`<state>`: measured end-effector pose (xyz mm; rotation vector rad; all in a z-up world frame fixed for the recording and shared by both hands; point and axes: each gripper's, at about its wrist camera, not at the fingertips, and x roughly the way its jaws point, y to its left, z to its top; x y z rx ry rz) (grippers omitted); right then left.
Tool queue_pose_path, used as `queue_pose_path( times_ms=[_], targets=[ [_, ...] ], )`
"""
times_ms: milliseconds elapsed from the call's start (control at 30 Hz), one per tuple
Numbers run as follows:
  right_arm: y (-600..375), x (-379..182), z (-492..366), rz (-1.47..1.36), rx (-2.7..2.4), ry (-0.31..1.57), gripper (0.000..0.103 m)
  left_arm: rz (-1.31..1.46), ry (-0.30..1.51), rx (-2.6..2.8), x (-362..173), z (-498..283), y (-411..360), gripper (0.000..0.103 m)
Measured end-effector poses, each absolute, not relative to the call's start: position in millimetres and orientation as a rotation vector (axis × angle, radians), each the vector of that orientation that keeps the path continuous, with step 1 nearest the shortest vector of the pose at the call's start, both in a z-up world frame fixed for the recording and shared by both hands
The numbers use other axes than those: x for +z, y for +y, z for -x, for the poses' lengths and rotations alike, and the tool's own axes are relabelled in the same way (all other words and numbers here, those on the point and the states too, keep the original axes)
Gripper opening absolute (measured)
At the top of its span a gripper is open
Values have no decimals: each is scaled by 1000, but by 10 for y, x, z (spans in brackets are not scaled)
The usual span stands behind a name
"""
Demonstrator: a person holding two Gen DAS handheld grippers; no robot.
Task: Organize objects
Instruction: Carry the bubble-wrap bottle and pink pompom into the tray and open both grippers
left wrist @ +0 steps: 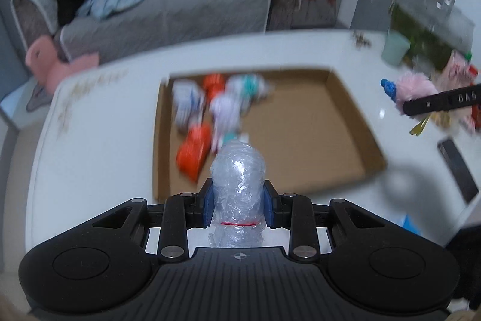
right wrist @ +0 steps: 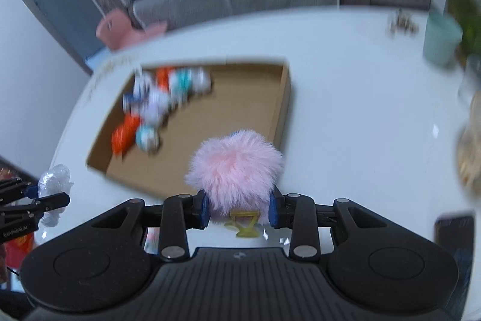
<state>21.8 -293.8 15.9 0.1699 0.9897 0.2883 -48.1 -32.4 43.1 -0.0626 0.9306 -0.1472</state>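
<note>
Cardboard tray (left wrist: 354,122) lay ahead of both tongs: left tongs (left wrist: 239,200) clamped on plastic bundle (left wrist: 239,170) at its near edge, right tongs (right wrist: 239,208) on pink pompom (right wrist: 236,170).

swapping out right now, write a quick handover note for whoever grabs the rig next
Left claw: shut on a bubble wrap roll bound with a red rubber band, held near the cardboard tray.
Right claw: shut on a pink fluffy pom-pom toy, just short of the tray's near edge.
Done: several small wrapped packets sit in the tray's far-left corner.
Left: put both held items into the tray's open area.
</note>
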Motion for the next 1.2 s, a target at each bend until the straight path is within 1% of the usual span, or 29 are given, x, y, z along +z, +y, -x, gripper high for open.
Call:
queue_pose_path(
  times_ms=[133, 300, 500, 767, 967, 1200],
  targets=[
    [-2895, 296, -443, -116, 347, 862, 32, 38, 878, -179, 463, -7, -468, 37],
    [-2704, 259, -846, -15, 392, 807, 32, -4, 866, -242, 250, -526, -712, 37],
    [-2609, -27, -1174, 62, 465, 815, 32, -84, 873, -282, -83, -950, -912, 37],
    [-2609, -289, -1363, 117, 551, 831, 32, -116, 873, -350, -441, -1203, -995, 37],
    [-2448, -500, -1362, 205, 566, 881, 32, -142, 882, -363, -595, -1315, -1116, 37],
    [-2447, -555, -1320, 219, 565, 902, 32, -166, 869, -373, -703, -1419, -1206, 38]
  ],
)
